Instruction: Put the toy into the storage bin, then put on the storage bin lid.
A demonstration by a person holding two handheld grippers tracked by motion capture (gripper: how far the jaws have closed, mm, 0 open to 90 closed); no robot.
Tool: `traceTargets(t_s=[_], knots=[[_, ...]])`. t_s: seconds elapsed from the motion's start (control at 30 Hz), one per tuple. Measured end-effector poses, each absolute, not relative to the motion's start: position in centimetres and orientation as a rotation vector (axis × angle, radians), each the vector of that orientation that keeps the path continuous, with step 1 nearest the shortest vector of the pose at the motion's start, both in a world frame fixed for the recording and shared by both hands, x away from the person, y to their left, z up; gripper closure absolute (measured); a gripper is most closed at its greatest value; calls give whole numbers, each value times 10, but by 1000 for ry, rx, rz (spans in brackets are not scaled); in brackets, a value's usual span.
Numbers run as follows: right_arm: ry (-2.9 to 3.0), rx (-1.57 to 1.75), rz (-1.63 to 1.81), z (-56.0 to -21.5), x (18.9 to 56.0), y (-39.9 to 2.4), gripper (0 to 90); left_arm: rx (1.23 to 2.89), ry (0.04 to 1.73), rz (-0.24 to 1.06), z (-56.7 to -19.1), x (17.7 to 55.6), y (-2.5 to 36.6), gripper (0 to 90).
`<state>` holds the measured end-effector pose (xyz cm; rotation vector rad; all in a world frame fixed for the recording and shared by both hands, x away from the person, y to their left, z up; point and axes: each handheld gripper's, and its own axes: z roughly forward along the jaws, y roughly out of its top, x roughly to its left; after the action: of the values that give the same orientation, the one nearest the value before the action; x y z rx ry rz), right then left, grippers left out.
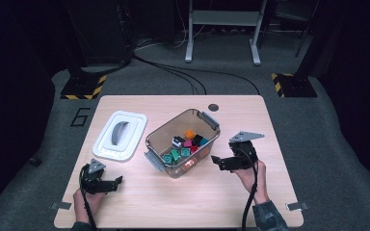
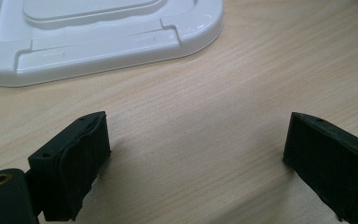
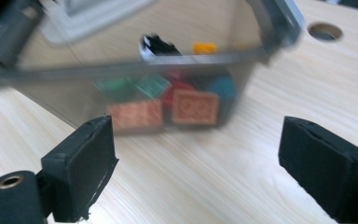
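Bin [image 1: 183, 144] of clear plastic is seen at the centre of the high view, standing open on the wooden bench [image 1: 250, 192] with its grey latches at the near-left and far-right ends. Small bricks [image 1: 185, 147] are piled inside: green, red, pink, black, 1 orange. In the right gripper view, 2 orange-red bricks [image 3: 168, 109] are seen pressed against the near wall, blurred. White lid [image 1: 120, 134] is laid flat at the left of the bin, just beside it, with its grey handle up.

Right gripper [image 1: 215, 160] is held at the lower right of the bin, near its wall but apart from it. Its jaws are spread wide, and nothing is seen between them; bare bench lies in the gap in the right gripper view. Left gripper [image 1: 119, 180] is held low at the lower left of the high view, below the lid. Its jaws are likewise wide and empty, with the lid's corner [image 2: 186, 32] ahead of them.
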<state>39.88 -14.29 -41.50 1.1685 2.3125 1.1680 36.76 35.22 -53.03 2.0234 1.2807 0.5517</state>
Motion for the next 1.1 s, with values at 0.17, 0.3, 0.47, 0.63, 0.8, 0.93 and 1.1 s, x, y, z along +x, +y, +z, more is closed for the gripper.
traceTargets(t_s=[0.17, 0.3, 0.47, 0.63, 0.8, 0.93, 1.1], knots=[[2294, 1242, 1124, -440, 399, -160, 86, 2023, 1281, 551, -530, 368, 352, 69], [2275, 1304, 1078, -463, 400, -173, 67, 2021, 1283, 546, -530, 368, 352, 69], [2254, 1352, 1032, -486, 402, -186, 53, 2023, 1282, 547, -530, 368, 352, 69], [2215, 1406, 1019, -503, 406, -198, 46, 2056, 1289, 540, -525, 371, 350, 83], [2170, 1429, 986, -513, 410, -210, 43, 2019, 1248, 519, -505, 389, 353, 79], [2156, 1449, 962, -517, 413, -216, 40, 1998, 1252, 543, -494, 412, 356, 83], [2155, 1461, 951, -521, 415, -218, 40, 1996, 1293, 569, -490, 445, 358, 96]])
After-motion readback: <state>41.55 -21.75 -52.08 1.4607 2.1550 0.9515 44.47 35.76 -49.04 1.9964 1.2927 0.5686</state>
